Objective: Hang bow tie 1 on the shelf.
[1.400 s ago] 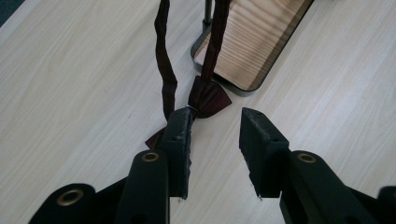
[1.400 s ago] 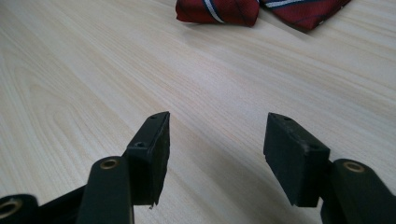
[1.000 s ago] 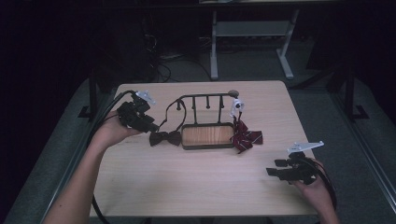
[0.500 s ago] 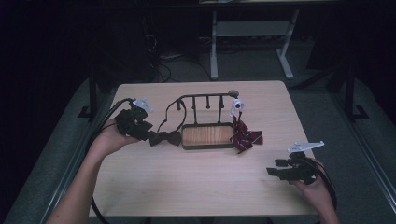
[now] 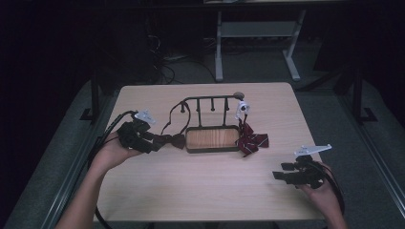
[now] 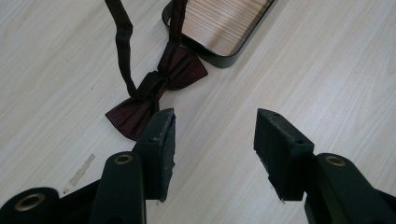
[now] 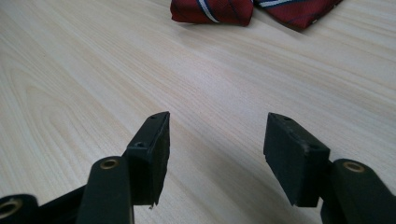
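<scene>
Dim room, pale wood table (image 5: 200, 191). Left gripper (image 6: 212, 135) jaws just opening, empty, low beside maroon bow tie (image 6: 156, 91) lying near tray (image 6: 219, 28) of rack. Best centre on knot, pinch squarely. Right gripper (image 7: 215, 140) open, idle.

The left gripper (image 5: 155, 143) has come down and in toward the dark bow tie (image 5: 171, 140) on the worktop (image 5: 210, 191); a second ago it sat farther back and higher, near the worktop's left edge. Its jaws have just been opening, and in the left gripper view nothing lies between them: one finger (image 6: 161, 140) stands just beside the bow tie's near wing, the other over bare wood.
</scene>
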A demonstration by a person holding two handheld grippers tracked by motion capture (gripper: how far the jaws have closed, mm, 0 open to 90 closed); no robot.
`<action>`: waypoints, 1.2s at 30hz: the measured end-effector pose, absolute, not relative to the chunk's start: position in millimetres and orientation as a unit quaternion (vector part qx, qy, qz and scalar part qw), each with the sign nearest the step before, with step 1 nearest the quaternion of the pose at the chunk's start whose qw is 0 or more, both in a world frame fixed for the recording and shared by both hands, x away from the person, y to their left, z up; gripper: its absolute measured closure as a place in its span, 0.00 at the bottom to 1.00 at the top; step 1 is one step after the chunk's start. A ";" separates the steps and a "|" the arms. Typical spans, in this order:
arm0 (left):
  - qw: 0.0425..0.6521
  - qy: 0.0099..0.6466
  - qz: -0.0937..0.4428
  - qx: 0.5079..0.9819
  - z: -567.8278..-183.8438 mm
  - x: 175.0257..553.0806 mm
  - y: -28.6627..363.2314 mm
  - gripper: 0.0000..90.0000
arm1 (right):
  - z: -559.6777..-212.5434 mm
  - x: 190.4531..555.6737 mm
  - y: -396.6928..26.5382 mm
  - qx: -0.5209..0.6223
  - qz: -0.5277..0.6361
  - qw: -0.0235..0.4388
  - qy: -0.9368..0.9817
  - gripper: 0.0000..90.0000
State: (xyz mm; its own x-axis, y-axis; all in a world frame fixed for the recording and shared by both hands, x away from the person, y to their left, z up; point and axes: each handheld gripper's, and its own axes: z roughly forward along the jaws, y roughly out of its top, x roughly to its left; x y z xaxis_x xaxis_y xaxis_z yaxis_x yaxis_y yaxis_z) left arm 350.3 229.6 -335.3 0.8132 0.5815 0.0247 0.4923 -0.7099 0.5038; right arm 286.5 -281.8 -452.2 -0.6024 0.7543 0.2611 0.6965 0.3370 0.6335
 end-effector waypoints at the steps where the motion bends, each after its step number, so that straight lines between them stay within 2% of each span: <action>1: 0.246 0.292 0.090 0.920 -337.0 349.0 230.0 0.54 | -452.1 286.4 -281.8 0.445 0.367 0.040 0.816 0.45; 36: 0.266 0.307 0.097 0.909 -381.2 312.5 239.1 0.45 | -452.1 286.4 -281.2 0.441 0.373 0.043 0.815 0.45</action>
State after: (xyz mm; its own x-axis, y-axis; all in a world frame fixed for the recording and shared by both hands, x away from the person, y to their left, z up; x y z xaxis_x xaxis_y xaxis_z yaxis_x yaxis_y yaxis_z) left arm 312.5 239.1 -381.2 0.7931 0.6089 0.0133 0.5058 -0.6706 0.5427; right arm 286.4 -281.2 -452.1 -0.6083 0.7501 0.2596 0.6866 0.3331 0.6462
